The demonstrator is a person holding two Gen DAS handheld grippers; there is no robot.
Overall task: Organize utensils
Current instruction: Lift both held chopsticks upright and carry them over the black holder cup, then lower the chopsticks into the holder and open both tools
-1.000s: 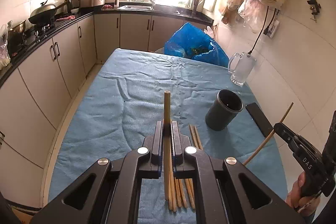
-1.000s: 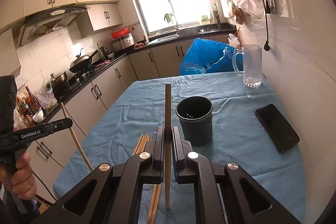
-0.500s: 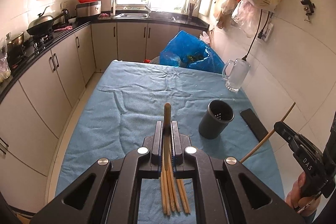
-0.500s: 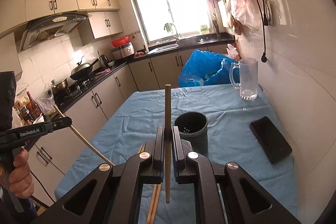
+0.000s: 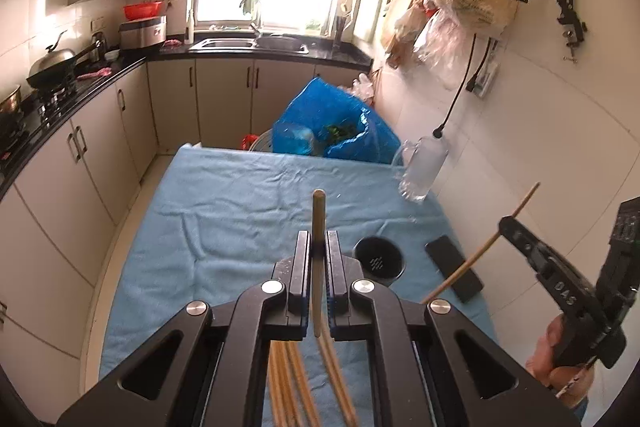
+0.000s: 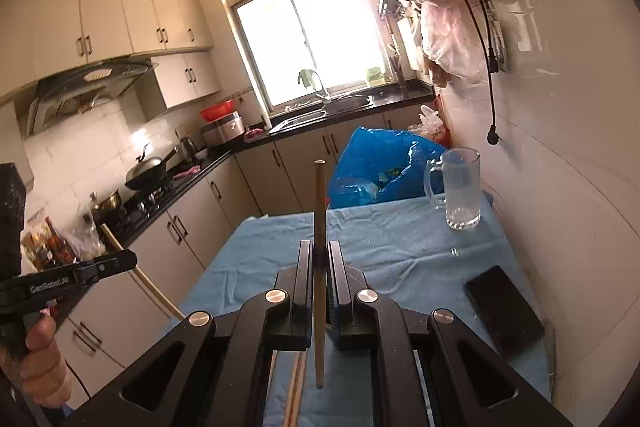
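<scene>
The blue cloth table (image 5: 224, 227) lies bare from nine to twelve o'clock of the dark holder cup (image 5: 378, 259), so a gripper could pass freely there. At the cup's three o'clock the black phone (image 5: 454, 267) lies near the tiled wall (image 5: 520, 155), and at one o'clock the glass mug (image 5: 422, 169) stands by the far edge, narrowing that side. Loose chopsticks (image 5: 288, 383) lie at seven o'clock near the front edge.

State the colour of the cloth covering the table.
Light blue cloth, plain with no pattern; best seen in the left wrist view.
</scene>
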